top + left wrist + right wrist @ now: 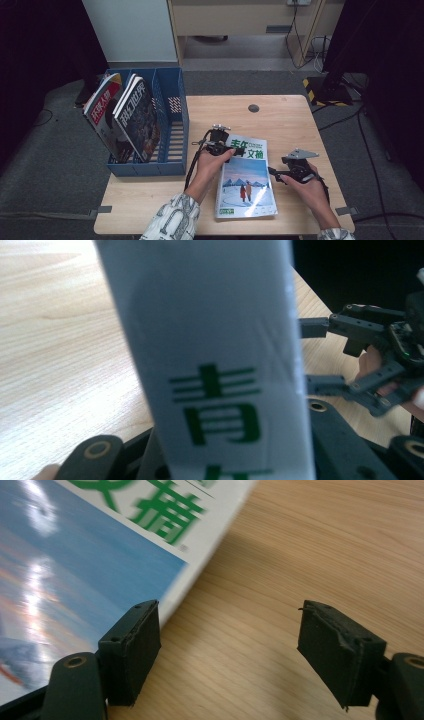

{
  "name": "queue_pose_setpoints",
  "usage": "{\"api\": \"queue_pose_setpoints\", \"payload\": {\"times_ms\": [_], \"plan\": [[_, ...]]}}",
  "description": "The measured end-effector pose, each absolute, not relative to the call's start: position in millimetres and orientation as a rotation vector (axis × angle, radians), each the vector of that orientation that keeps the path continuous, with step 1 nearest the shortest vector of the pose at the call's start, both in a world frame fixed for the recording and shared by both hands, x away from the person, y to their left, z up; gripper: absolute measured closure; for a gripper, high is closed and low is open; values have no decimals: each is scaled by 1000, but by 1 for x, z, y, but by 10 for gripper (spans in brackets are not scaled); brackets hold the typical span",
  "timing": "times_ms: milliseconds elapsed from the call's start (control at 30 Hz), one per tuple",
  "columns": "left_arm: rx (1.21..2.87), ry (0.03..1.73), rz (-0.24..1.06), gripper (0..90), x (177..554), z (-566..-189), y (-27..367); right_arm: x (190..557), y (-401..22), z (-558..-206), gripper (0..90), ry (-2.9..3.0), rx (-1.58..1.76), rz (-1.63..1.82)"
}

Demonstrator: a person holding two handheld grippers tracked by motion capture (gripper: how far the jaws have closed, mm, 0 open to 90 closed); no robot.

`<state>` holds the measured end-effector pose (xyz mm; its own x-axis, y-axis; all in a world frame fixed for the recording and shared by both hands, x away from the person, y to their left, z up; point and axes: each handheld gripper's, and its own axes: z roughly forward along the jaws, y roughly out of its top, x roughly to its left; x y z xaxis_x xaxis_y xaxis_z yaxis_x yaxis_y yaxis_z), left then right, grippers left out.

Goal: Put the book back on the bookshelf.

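Two tongs at work on one glossy magazine with a white masthead band, green characters and a blue snow-scene cover (246, 179), lying on the pale wooden bench (290, 120) with its long axis running from the person's edge away toward the far side.

Left tongs (234, 151): closed on the magazine's far-left corner; in the left gripper view the white band (210, 365) rises straight out from between the jaws, so that corner appears lifted off the bench.

Right tongs (227, 647): jaws parted, nothing between them. One pad (132, 647) sits just at the magazine's right edge, the other over bare wood.

Key relation: the blue plastic file rack (172, 125), already holding two upright magazines (122, 117), stands to the left of the magazine; its rightmost slot looks free. Left hand is the nearer one and has the grip. Judgement: the magazine must be tipped upright before it goes in.
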<state>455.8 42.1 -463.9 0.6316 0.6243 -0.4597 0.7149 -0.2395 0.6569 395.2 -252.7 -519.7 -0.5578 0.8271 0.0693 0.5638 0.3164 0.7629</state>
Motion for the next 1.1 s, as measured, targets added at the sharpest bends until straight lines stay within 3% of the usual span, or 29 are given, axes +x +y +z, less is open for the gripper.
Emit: {"api": "queue_pose_setpoints", "payload": {"times_ms": [333, 1100], "plan": [[1949, 1025, -90, 722, 454, -445, 51, 400, -265, -532, 231, 2230, 1344, 918], [1930, 965, -37, 734, 453, -406, 65, 402, -267, -538, 129, 2165, 1360, 937]]}}
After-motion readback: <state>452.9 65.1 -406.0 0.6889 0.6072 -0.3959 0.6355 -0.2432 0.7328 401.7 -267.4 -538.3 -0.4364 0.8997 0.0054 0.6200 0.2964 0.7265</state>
